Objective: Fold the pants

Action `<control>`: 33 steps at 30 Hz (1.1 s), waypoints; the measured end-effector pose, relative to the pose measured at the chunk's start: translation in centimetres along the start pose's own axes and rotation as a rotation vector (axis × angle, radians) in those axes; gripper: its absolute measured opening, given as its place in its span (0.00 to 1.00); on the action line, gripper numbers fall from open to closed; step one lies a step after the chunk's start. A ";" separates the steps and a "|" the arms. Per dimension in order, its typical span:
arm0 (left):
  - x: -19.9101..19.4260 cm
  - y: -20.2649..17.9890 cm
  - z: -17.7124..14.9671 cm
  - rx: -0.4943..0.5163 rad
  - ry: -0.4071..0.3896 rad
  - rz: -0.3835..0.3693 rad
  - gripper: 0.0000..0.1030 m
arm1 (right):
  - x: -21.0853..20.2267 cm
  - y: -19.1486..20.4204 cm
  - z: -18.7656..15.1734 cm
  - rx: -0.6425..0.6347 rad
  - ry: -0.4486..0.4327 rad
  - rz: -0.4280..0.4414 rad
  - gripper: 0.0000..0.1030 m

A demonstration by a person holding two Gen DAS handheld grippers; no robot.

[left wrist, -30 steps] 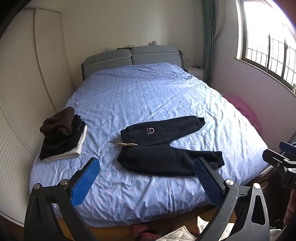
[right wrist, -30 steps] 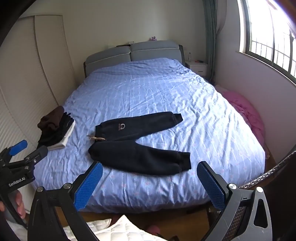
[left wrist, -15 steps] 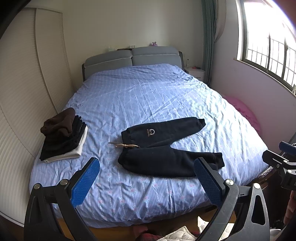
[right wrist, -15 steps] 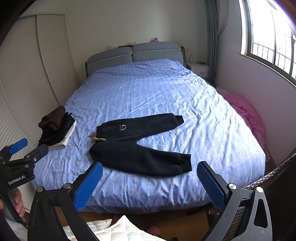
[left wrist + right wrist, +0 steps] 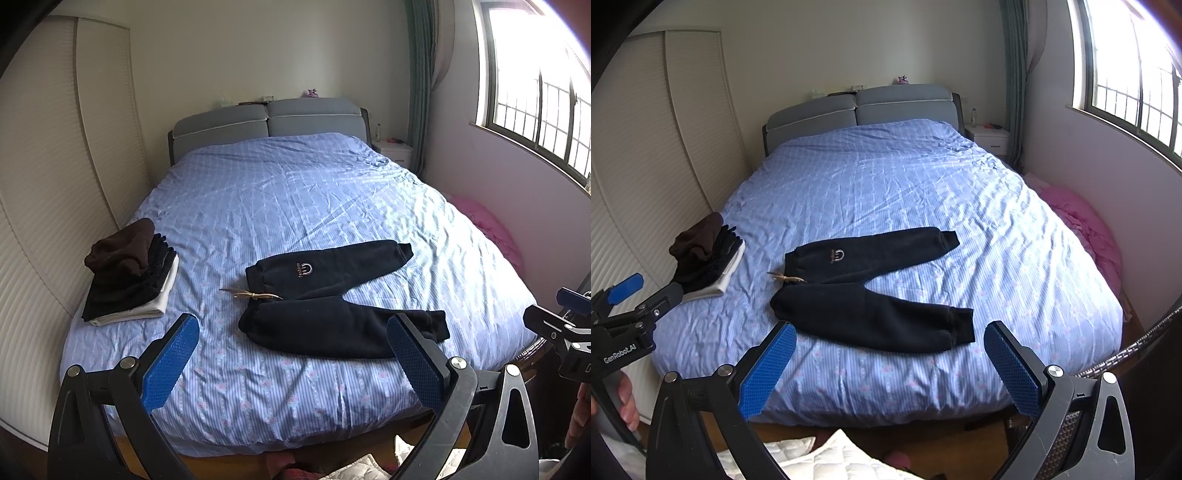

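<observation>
Against the left wall ran a pale ribbed wardrobe (image 5: 40,206). On the near left part of the bed (image 5: 295,192), close to that wall, sat a stack of folded clothes (image 5: 129,273), brown on top, dark in the middle, white at the bottom. The left gripper (image 5: 291,354) hovered off the foot of the bed with its blue-padded fingers (image 5: 168,369) spread wide and nothing between them. Beyond it, on the blue striped cover near the foot, the dark pants (image 5: 332,295) lay flat and unfolded, waist toward the stack with a tan drawstring (image 5: 247,294) trailing out, the two legs splayed apart toward the right. The right gripper (image 5: 886,362) likewise stood wide open and empty, short of the bed, touching nothing. Farther right, a pink heap of cloth (image 5: 1086,229) lay on the floor between the bed and the wall, beneath a barred window (image 5: 535,85).
</observation>
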State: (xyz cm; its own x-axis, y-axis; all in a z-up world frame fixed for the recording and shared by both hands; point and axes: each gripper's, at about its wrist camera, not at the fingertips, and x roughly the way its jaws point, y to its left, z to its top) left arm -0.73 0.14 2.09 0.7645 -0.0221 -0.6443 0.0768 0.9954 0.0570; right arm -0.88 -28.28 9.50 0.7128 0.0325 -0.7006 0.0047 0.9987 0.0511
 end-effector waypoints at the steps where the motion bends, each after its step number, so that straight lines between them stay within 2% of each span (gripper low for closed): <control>1: 0.0 0.0 0.0 0.001 0.001 0.001 1.00 | 0.0 0.0 0.0 0.000 0.000 0.001 1.00; 33: -0.1 0.3 0.3 -0.012 -0.020 0.010 1.00 | 0.4 0.0 0.1 -0.007 0.000 0.011 1.00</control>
State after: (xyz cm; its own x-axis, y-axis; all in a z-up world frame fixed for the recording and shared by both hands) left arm -0.56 0.40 2.40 0.7780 -0.0141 -0.6281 0.0616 0.9966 0.0539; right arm -0.55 -28.25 9.30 0.7128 0.0433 -0.7001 -0.0077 0.9985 0.0540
